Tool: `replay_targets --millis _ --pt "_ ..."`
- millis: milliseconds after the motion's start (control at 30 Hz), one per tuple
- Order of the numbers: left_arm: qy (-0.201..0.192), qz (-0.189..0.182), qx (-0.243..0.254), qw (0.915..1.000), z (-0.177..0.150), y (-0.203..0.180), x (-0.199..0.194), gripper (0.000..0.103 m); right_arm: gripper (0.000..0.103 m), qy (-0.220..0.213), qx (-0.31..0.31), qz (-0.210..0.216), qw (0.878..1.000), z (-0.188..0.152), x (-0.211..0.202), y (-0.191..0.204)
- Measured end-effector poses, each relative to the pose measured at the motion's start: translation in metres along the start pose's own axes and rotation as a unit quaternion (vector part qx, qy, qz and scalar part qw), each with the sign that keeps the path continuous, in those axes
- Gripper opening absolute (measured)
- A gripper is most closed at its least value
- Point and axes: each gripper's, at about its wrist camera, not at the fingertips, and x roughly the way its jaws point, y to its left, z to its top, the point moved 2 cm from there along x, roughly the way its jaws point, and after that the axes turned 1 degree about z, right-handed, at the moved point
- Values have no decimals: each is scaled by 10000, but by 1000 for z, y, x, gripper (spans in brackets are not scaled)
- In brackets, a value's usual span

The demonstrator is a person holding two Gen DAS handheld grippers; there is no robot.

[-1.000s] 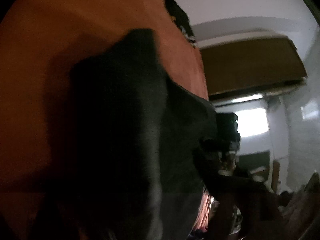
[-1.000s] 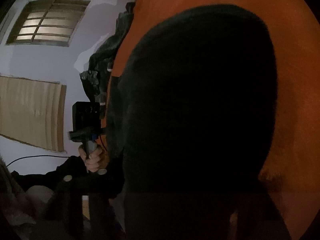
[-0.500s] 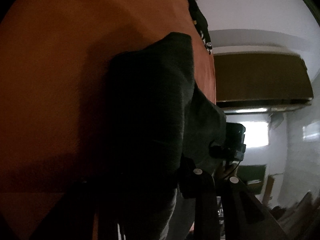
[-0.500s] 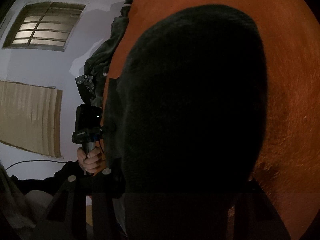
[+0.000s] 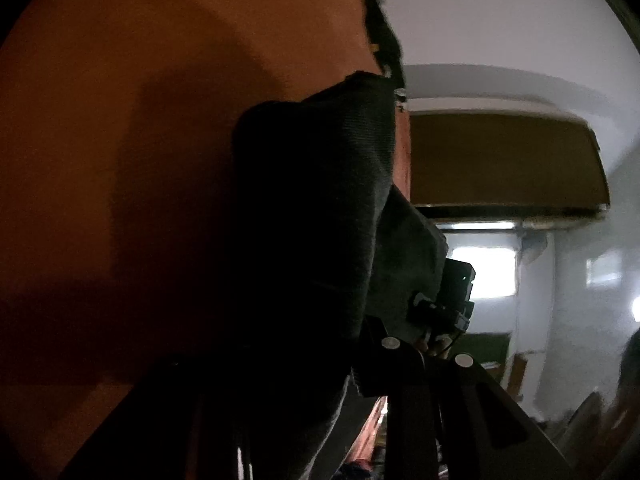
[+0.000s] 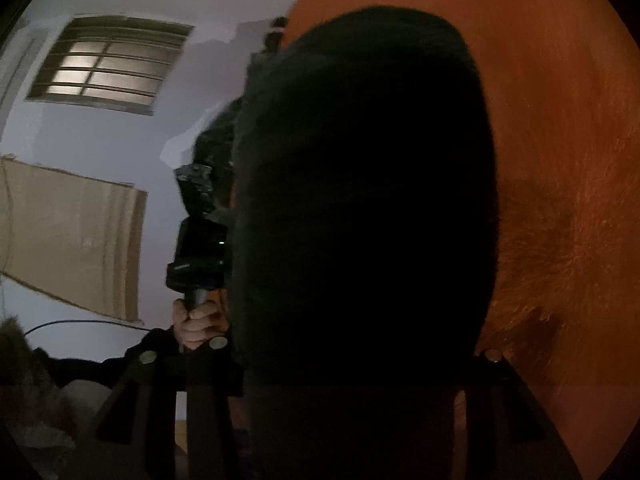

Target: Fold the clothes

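Nothing here can be read. The black camera block (image 6: 200, 256) on the other tool carries a pale mark along its lower band, but it is too small and dim to make out as letters. The dark garment (image 6: 360, 200) and the orange surface (image 6: 560, 120) behind it bear no legible print or label.

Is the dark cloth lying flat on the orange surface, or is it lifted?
Lifted: the dark knitted cloth hangs bunched before both cameras, above the orange surface. Its fold state cannot be told.
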Motion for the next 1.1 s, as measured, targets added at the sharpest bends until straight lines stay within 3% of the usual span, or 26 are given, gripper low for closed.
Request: replay_targets --millis 167,300,500,833,1033,1100 --pt "-133 -56 758 9970 -1 -41 -3 27 45 -258 -160 115 9995 -6 -19 15" --pt "-295 -294 995 9942 9 -64 -8 26 44 -551 -294 145 9979 -4 -38 30" --pt "-381 -331 1311 9901 37 -117 -7 26 43 -883 -618 -32 9942 16 -69 64" --pt "-775 -292 1922 9779 111 -281 -38 25 42 -1625 -1058 -335 9804 89 -155 159" --pt "-906 40 2161 9722 143 -389 -32 25 42 -2062 -984 -424 9726 135 -227 204" --pt "-950 129 2169 9715 156 -407 -27 25 42 -2151 -878 -437 9717 151 -250 212"
